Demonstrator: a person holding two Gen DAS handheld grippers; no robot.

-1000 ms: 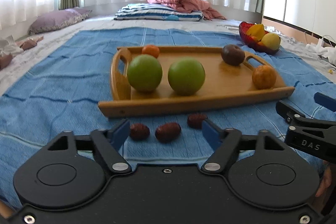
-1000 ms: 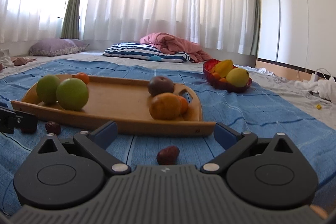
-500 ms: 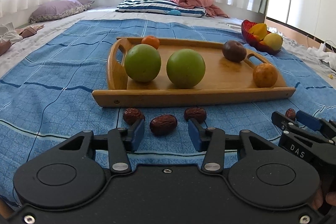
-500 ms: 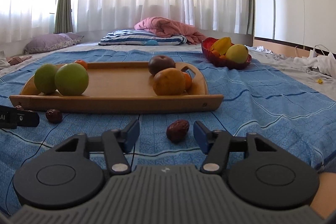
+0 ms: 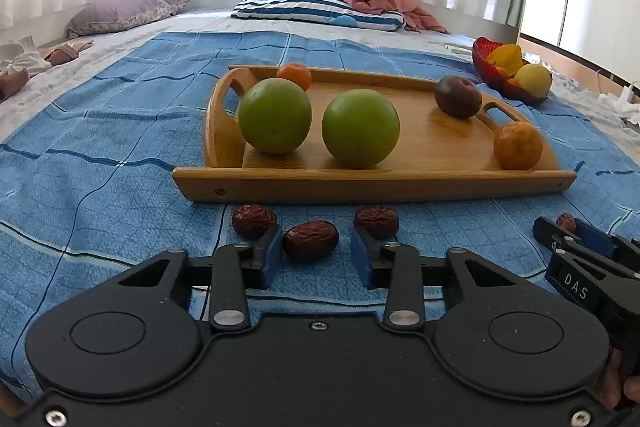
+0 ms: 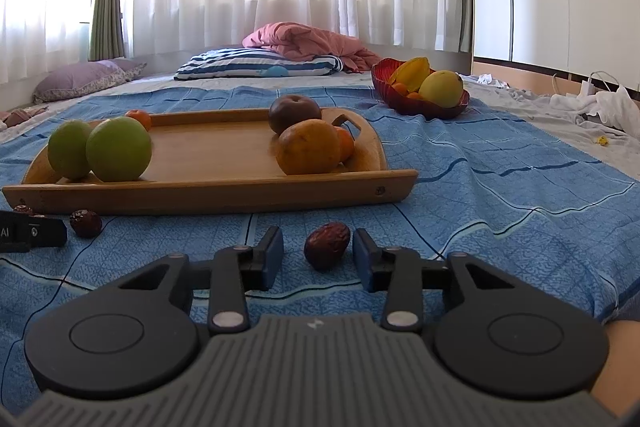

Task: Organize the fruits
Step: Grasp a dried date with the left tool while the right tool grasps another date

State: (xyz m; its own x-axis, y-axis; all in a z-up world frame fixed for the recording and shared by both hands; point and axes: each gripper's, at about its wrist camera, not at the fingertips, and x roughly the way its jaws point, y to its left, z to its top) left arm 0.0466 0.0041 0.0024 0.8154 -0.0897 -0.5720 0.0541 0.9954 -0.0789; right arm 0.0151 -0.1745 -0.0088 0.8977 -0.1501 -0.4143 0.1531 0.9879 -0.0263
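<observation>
A wooden tray [image 5: 424, 183] on a blue blanket holds two green fruits [image 5: 275, 115] [image 5: 360, 127], a small orange [image 5: 295, 75], a dark plum [image 5: 457, 95] and an orange fruit [image 5: 517, 145]. Three red dates lie in front of it. My left gripper [image 5: 316, 247] is low on the blanket, partly closed, with the middle date [image 5: 310, 239] between its fingers, gaps on both sides. My right gripper [image 6: 317, 253] is likewise partly closed around a fourth date [image 6: 327, 245], not touching it. The right gripper also shows in the left wrist view [image 5: 576, 239].
A red bowl [image 6: 416, 103] with yellow and orange fruit stands on the blanket, back right of the tray. Two more dates [image 5: 253, 219] [image 5: 376, 221] flank the left gripper's fingers. Pillows and a pink quilt [image 6: 308, 43] lie at the back. White cloth and cables lie far right.
Both grippers have come down to the blanket and narrowed from wide open, each now straddling a date. The fruit on the tray has not moved.
</observation>
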